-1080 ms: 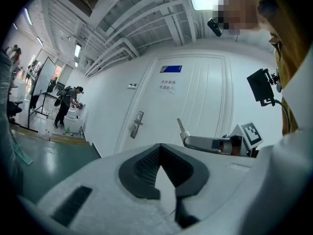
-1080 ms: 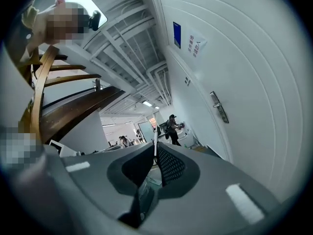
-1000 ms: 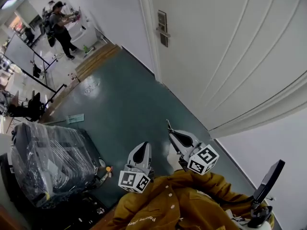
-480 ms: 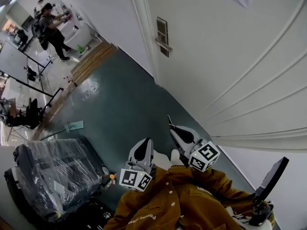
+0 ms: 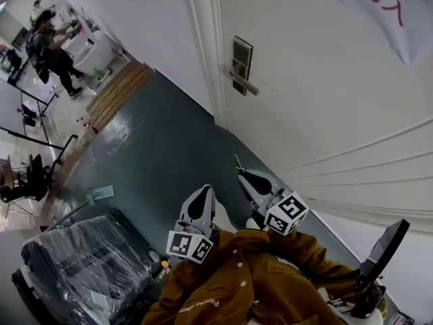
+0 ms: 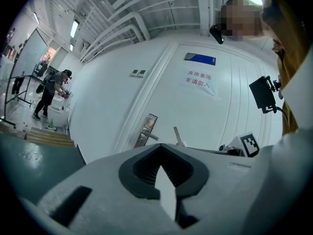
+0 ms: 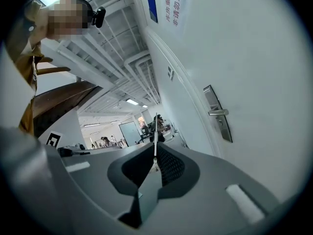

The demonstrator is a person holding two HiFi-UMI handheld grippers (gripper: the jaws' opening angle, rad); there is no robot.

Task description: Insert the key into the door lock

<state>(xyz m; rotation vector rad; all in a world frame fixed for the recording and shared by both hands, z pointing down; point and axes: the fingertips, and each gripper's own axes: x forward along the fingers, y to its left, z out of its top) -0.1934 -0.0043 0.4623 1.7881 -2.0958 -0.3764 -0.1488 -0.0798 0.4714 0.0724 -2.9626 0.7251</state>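
Note:
The door lock (image 5: 241, 61) is a metal plate with a lever handle (image 5: 246, 84) on the white door (image 5: 325, 114), ahead of both grippers. My right gripper (image 5: 242, 175) is shut on a thin metal key (image 5: 237, 162) that sticks out toward the door, still well short of the plate. In the right gripper view the key (image 7: 155, 131) stands edge-on between the jaws, with the lock (image 7: 218, 113) off to the right. My left gripper (image 5: 204, 191) hovers beside it, shut and empty. The left gripper view shows the lock (image 6: 146, 129) and key (image 6: 178, 136) beyond its jaws (image 6: 159, 147).
A paper sign with red characters (image 5: 389, 5) hangs on the door. A plastic-wrapped black case (image 5: 81, 263) stands at lower left on the green floor (image 5: 155, 154). A wooden step (image 5: 118, 90) and a person (image 5: 49, 46) are far off at upper left.
Both grippers have travelled toward the door together. The lock plate now sits larger and nearer in the head view, and the sign has come into sight. The key stays gripped.

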